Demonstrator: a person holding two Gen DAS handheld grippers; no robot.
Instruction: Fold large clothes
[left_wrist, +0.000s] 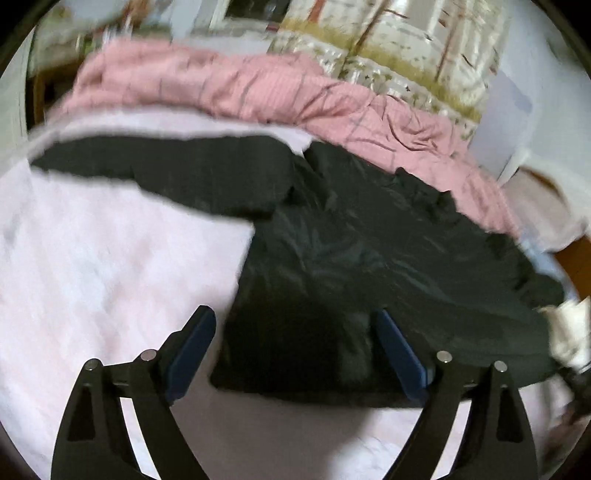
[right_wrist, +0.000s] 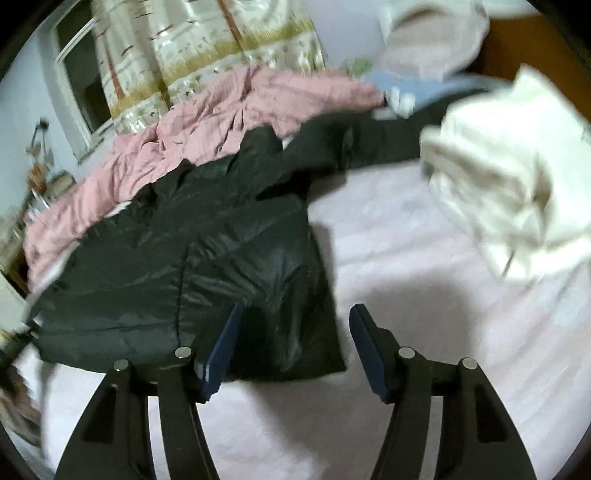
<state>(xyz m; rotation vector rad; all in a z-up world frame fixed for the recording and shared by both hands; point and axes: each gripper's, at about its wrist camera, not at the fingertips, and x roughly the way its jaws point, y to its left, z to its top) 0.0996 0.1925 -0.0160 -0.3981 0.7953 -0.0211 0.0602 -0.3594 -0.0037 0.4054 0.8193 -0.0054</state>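
Note:
A large black puffer jacket lies spread flat on a pale pink bed sheet, one sleeve stretched out to the left. In the right wrist view the jacket fills the left half, its other sleeve running toward the upper right. My left gripper is open and empty, hovering over the jacket's lower left hem corner. My right gripper is open and empty over the jacket's lower right hem corner.
A crumpled pink blanket lies along the far side of the bed, against a patterned curtain. A cream garment lies on the sheet to the right. A grey cloth and a blue item sit at the far right.

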